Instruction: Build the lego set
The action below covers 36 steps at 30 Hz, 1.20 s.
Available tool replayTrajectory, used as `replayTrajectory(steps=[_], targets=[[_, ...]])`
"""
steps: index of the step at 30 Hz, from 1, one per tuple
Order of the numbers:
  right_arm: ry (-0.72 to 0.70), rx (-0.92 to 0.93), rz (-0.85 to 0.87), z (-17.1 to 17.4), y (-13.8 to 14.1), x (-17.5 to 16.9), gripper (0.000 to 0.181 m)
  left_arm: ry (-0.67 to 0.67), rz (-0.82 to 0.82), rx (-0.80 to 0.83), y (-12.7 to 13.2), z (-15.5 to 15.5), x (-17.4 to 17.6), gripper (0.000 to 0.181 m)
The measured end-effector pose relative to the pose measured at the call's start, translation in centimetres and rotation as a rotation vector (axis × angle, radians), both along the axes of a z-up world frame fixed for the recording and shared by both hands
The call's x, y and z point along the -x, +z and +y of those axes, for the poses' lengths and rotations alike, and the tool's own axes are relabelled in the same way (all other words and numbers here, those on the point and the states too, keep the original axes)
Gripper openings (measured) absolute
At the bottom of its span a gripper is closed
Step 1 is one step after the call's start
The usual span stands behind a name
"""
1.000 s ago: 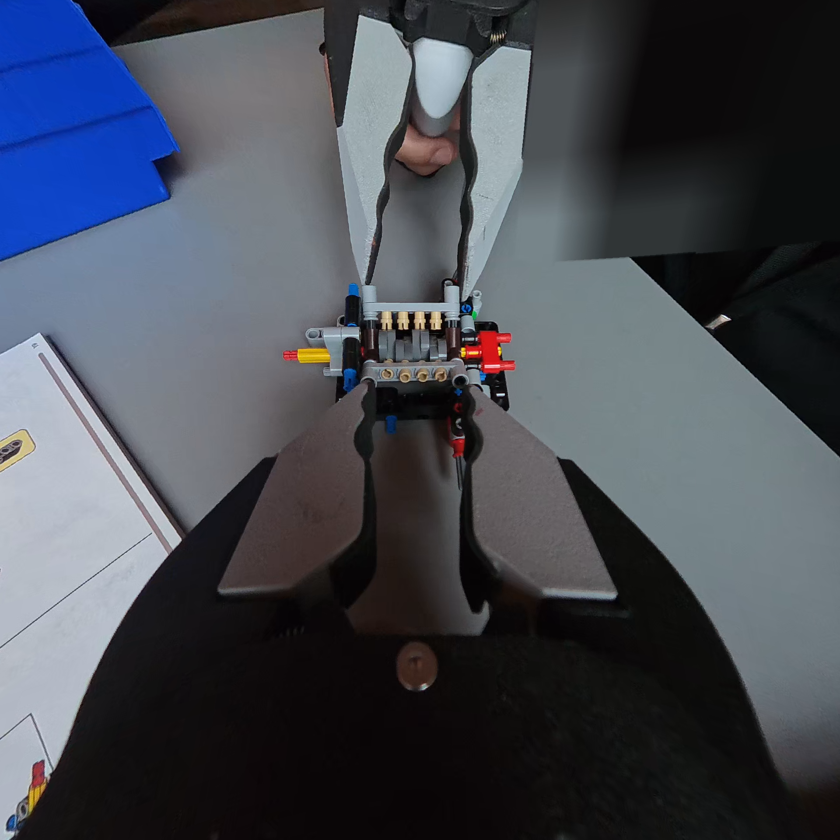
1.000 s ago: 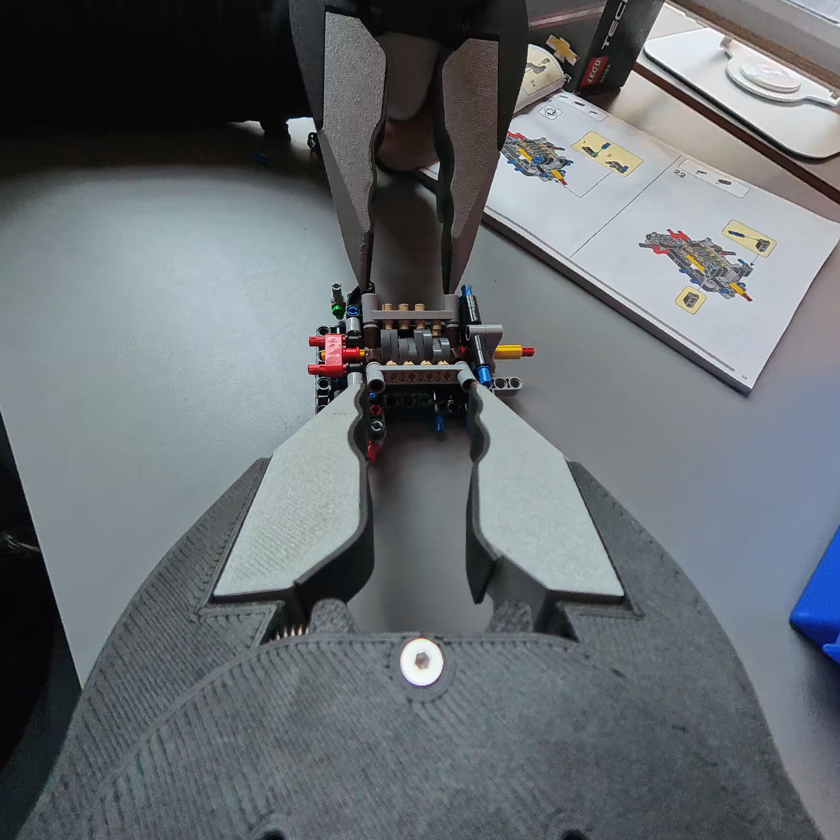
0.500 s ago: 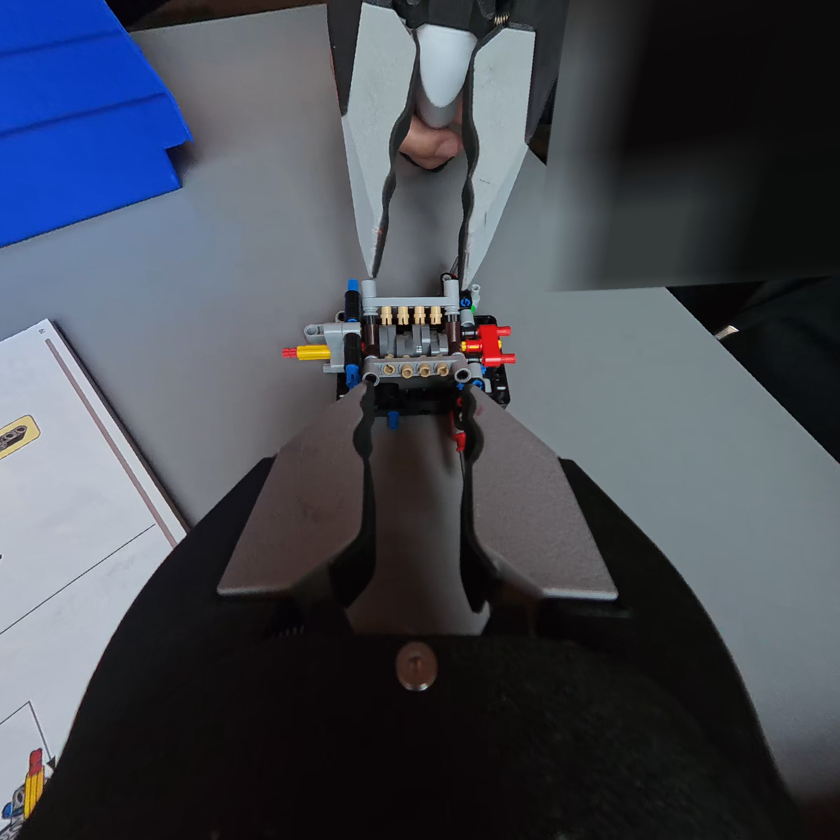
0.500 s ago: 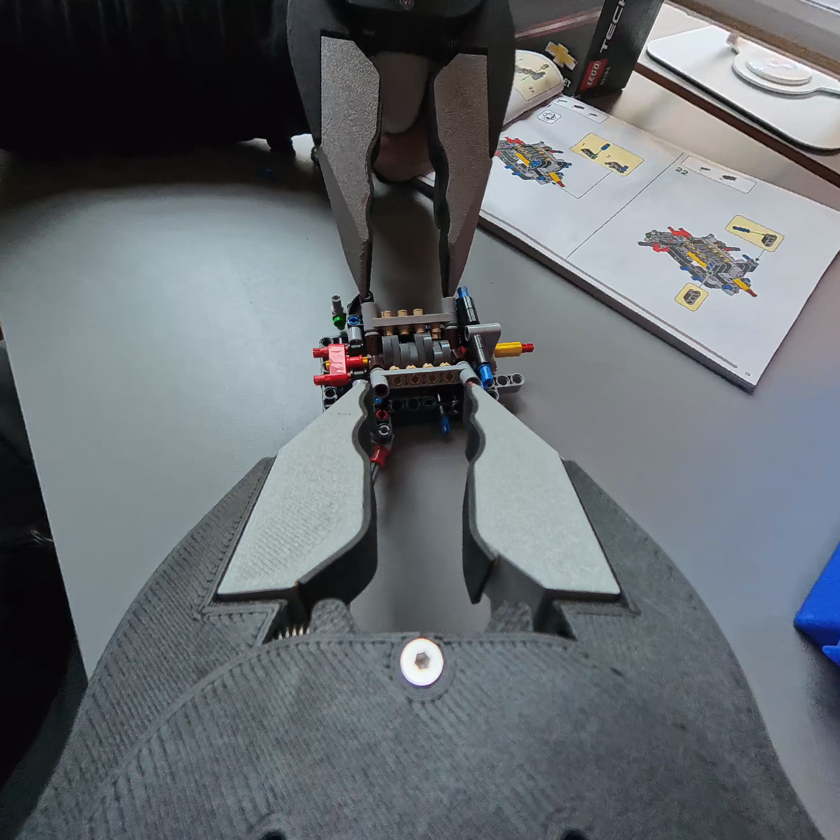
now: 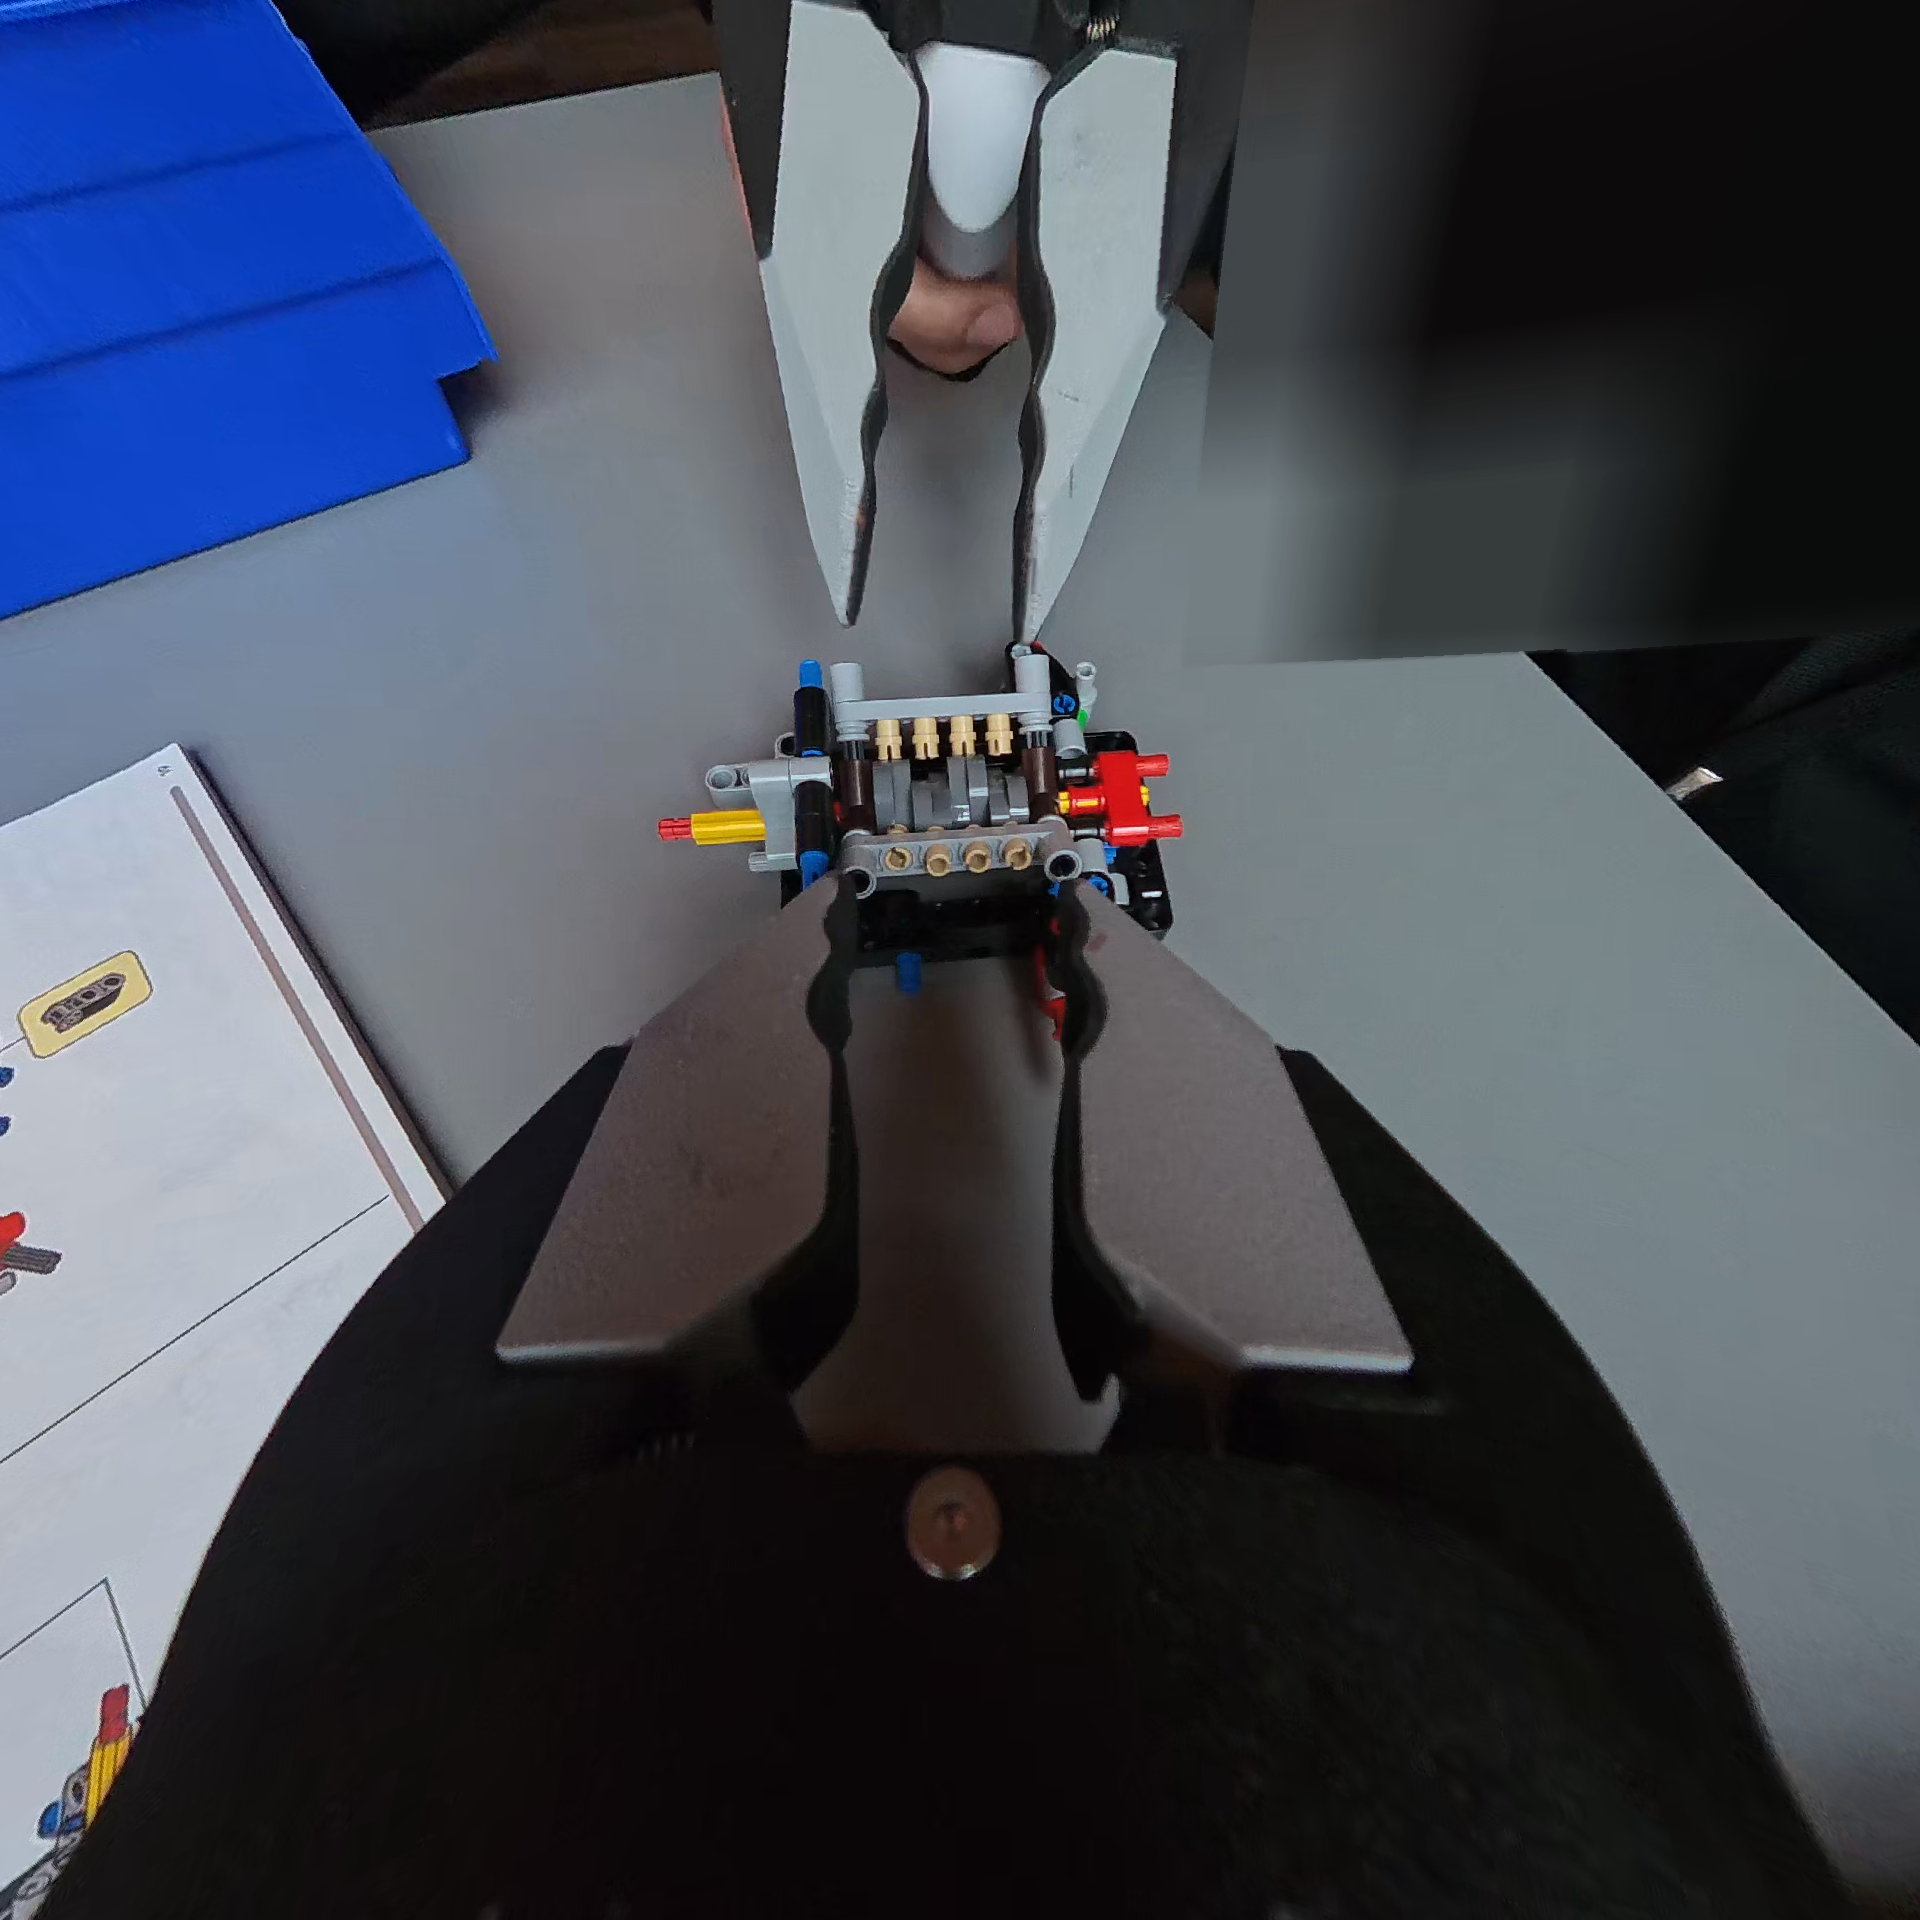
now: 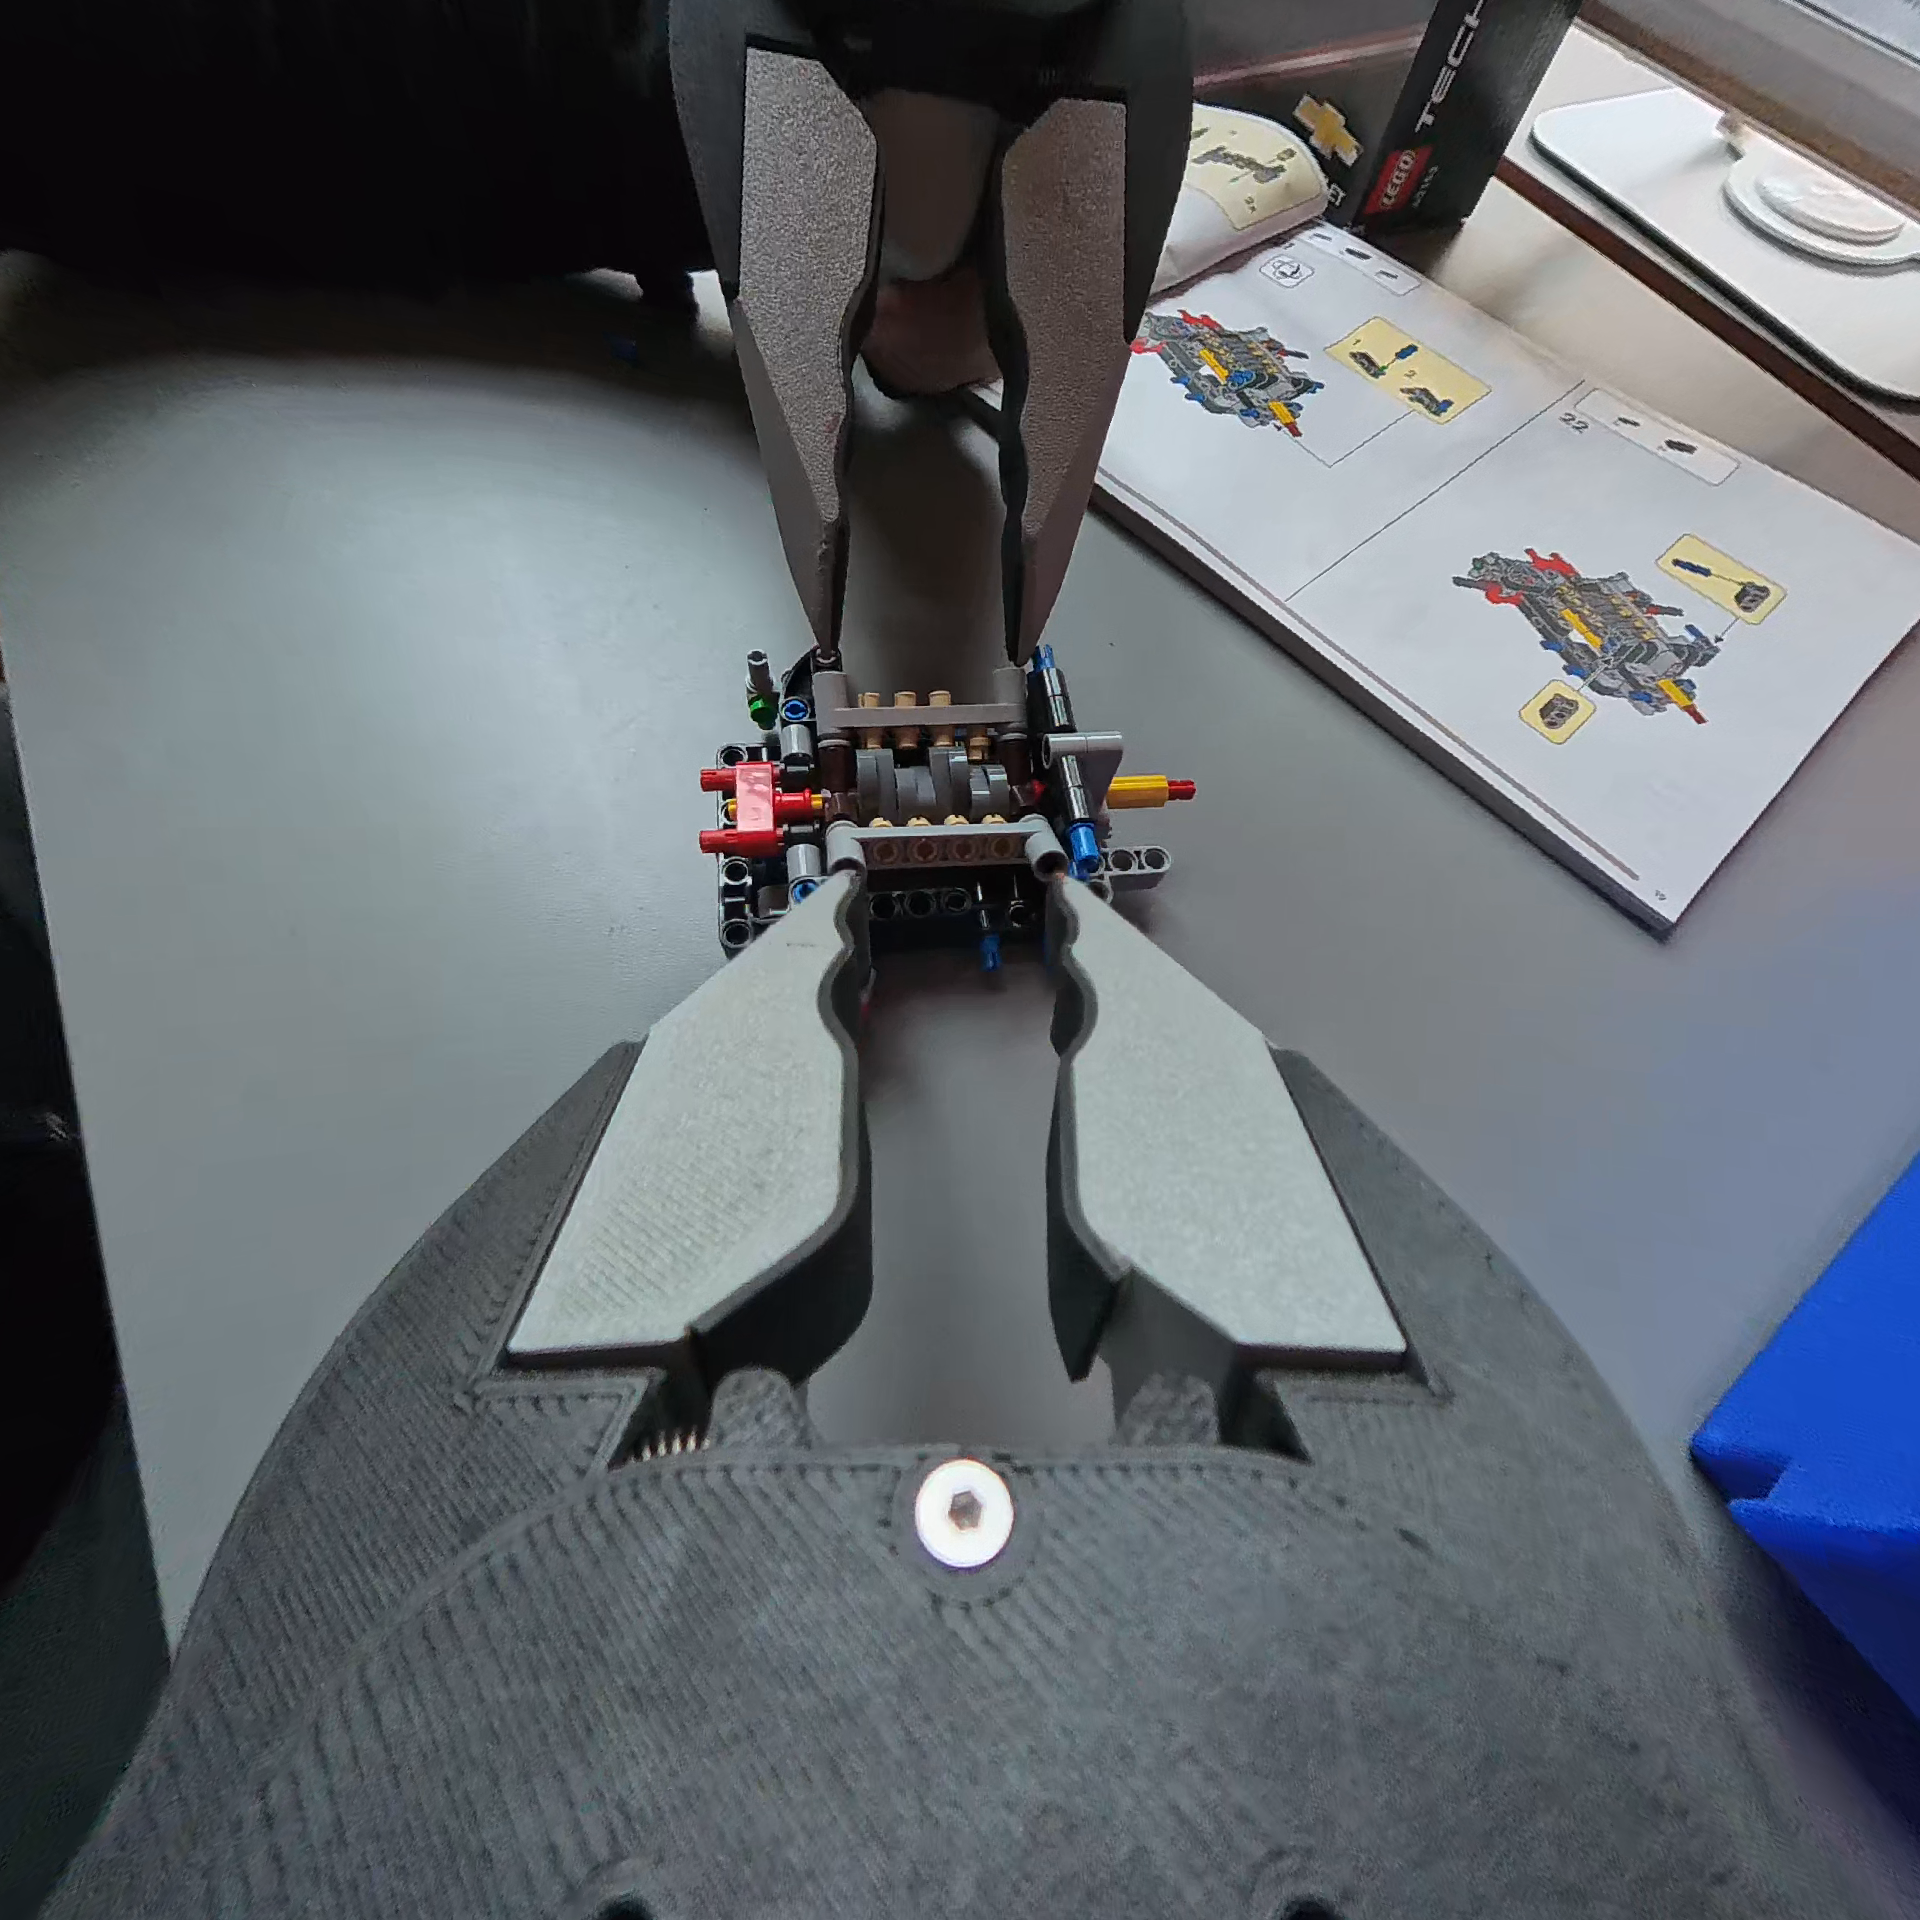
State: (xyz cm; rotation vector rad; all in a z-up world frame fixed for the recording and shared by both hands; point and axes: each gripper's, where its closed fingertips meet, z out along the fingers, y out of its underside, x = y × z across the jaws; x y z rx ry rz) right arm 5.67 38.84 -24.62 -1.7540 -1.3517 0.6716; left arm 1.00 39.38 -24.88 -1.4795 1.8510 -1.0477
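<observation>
The right gripper (image 5: pixel 940 623) has backed slightly off the lego model (image 5: pixel 951 821), jaws apart, while the left gripper (image 5: pixel 956 914), level, fingers spread, straddles the model's near end on the table (image 5: pixel 1455 987).

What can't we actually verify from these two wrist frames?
- Left wrist view: the lego assembly has its near black base hidden behind the left gripper; contact unclear.
- Left wrist view: the instruction booklet is cut off by the left edge.
- Right wrist view: the right gripper covers the assembly's near base; grip unclear.
- Right wrist view: the blue bin is cut off by the right edge.
- Booklet drawings: too small.
</observation>
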Motion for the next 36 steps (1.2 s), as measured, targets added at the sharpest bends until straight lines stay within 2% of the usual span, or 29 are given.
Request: replayTrajectory(steps=[36], targets=[[0.006, -0.035, -0.004, -0.08, -0.43, 0.17, 0.029, 0.031, -0.013, -0.013, -0.22, -0.27, -0.59, 0.034]])
